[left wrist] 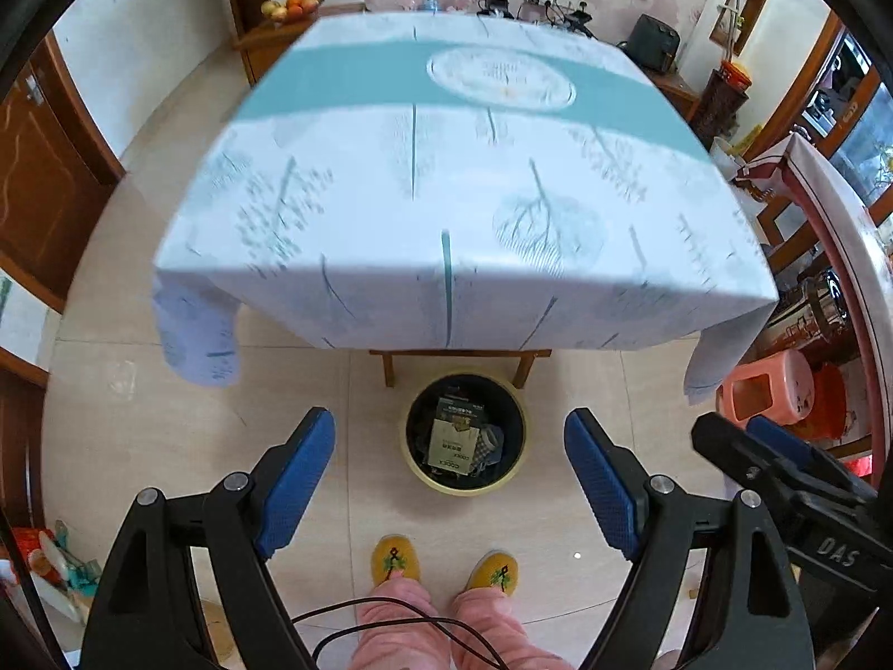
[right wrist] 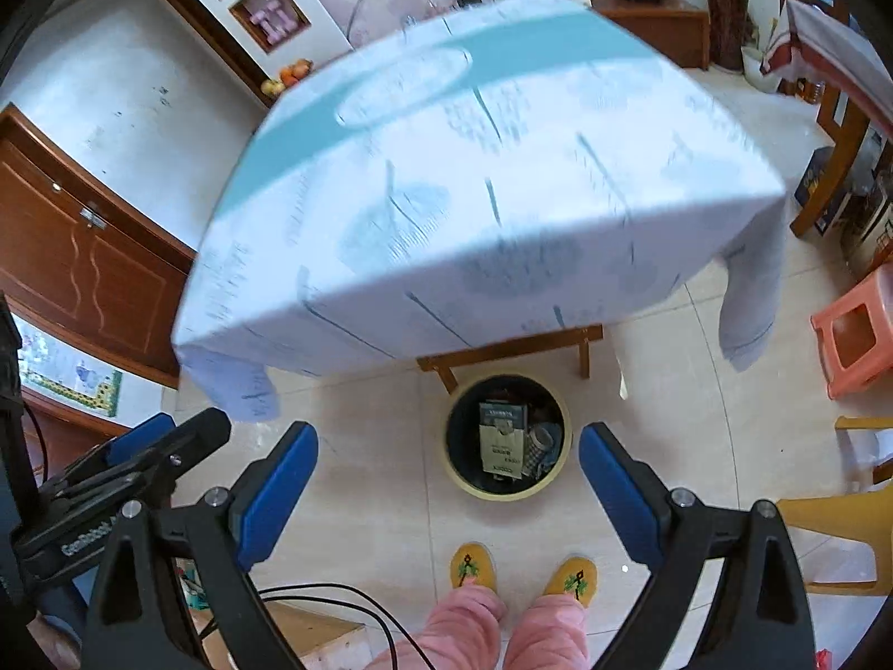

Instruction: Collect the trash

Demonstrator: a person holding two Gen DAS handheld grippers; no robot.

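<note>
A round bin with a yellow rim (left wrist: 412,463) (right wrist: 563,463) stands on the tiled floor in front of the table, holding a cardboard pack (left wrist: 453,441) (right wrist: 502,449) and other scraps. High above the bin my left gripper (left wrist: 449,446) is open, nothing between its blue pads. My right gripper (right wrist: 449,458) is likewise open and empty, also well above the bin. In the left wrist view the right gripper (left wrist: 781,458) shows at the right edge. The left gripper (right wrist: 162,441) appears at the left in the right wrist view.
A table under a white and teal leaf-print cloth (left wrist: 463,178) (right wrist: 480,178) fills the middle. A wooden stool (left wrist: 457,360) (right wrist: 513,349) sits beneath it. A pink plastic stool (left wrist: 764,391) (right wrist: 854,335) stands at the right. The person's yellow slippers (left wrist: 396,558) (right wrist: 471,566) are below the bin.
</note>
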